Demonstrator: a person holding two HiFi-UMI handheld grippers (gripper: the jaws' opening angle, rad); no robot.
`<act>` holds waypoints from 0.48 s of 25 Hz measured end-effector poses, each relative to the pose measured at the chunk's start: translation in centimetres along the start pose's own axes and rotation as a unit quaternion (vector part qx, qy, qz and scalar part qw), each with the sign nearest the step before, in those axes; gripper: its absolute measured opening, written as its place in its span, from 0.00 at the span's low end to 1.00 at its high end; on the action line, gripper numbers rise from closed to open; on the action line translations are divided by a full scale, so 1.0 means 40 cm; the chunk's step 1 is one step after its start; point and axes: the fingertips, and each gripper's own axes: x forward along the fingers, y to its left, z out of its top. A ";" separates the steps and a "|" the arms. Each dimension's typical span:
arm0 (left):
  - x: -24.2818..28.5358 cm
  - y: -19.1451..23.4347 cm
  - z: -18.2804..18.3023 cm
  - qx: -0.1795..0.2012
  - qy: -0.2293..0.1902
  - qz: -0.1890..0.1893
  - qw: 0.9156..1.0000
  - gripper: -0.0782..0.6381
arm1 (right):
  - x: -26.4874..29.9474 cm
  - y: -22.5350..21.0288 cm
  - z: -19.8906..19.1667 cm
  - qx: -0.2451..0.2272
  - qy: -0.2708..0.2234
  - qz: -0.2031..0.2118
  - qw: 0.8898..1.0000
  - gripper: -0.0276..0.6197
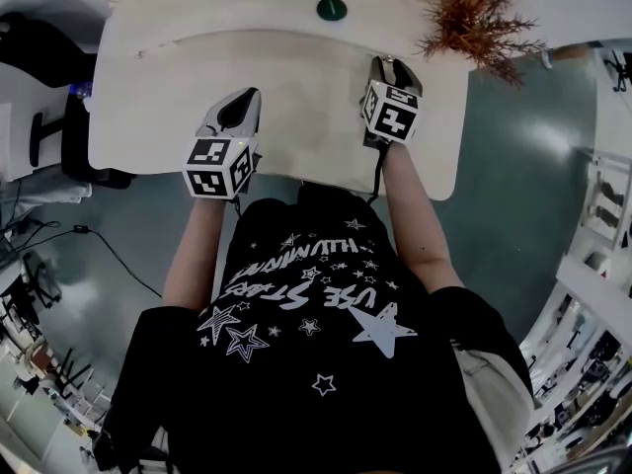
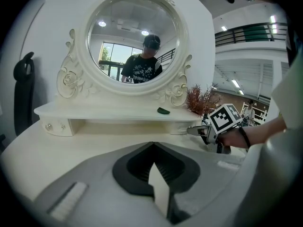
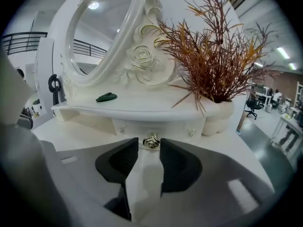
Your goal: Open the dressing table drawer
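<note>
The white dressing table (image 1: pixel 158 117) carries a low shelf with small drawers under an oval mirror (image 2: pixel 135 37). My right gripper (image 1: pixel 388 62) (image 3: pixel 150 143) is at the shelf's right drawer (image 3: pixel 165 128), its jaws drawn in to a narrow gap around the metal rose-shaped knob (image 3: pixel 151 140). The drawer front sits flush with the shelf. My left gripper (image 1: pixel 247 95) (image 2: pixel 152 145) hovers over the tabletop left of centre, shut and empty. The left gripper view also shows the right gripper (image 2: pixel 191 130) reaching the shelf.
A dried reddish plant (image 1: pixel 474 18) (image 3: pixel 213 65) in a white pot stands at the right end of the shelf. A dark green object (image 1: pixel 332 8) (image 3: pixel 106 97) lies on the shelf top. Another small drawer (image 2: pixel 54 126) is at the shelf's left end.
</note>
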 end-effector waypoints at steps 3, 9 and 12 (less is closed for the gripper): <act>0.011 0.006 -0.004 -0.001 0.003 -0.001 1.000 0.11 | 0.009 -0.008 0.004 -0.007 -0.001 -0.007 1.000 0.23; 0.015 0.011 0.006 0.003 -0.001 0.001 1.000 0.11 | 0.014 -0.014 -0.003 -0.011 0.004 -0.013 1.000 0.23; 0.007 0.011 0.012 0.004 -0.003 0.000 1.000 0.11 | 0.010 -0.017 -0.004 -0.010 0.010 -0.016 1.000 0.23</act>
